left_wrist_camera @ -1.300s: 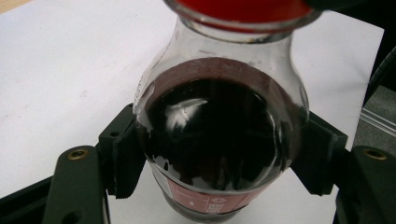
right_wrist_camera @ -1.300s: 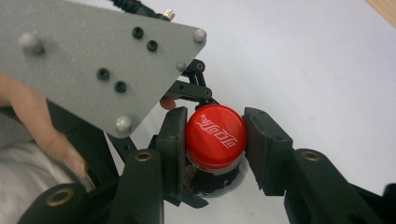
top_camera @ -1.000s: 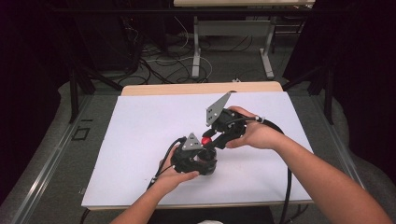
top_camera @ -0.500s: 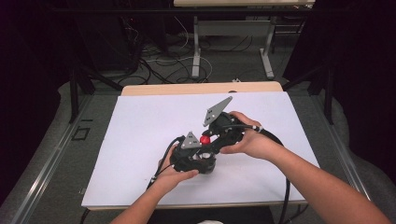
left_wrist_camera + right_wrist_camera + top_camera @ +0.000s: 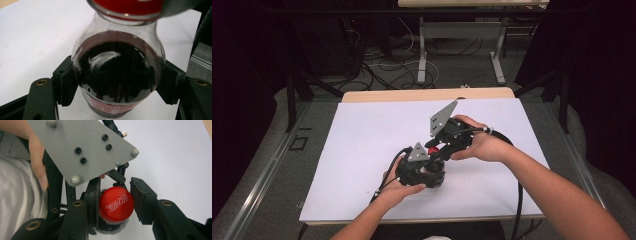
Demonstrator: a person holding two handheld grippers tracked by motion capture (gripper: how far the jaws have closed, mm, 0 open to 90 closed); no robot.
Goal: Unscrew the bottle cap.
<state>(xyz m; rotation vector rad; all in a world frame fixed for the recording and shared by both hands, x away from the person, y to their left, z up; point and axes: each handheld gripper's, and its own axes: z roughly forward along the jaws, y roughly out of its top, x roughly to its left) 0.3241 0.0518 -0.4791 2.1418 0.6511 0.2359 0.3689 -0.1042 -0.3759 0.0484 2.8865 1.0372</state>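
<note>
**High view: two grippers on one bottle**

High view: both grippers meet near the middle of the white sheet (image 5: 362, 150). Left gripper (image 5: 117, 87) clamps the bottle (image 5: 117, 75), which holds dark liquid, its jaws pressing the glass at 3 and 9 o'clock. Right gripper (image 5: 115, 203), seen from above, has its jaws closed on the red cap (image 5: 116, 204), one at 9 o'clock, one at 3 o'clock. The grey plate (image 5: 82, 147) lies at 11 o'clock of the cap.
</note>
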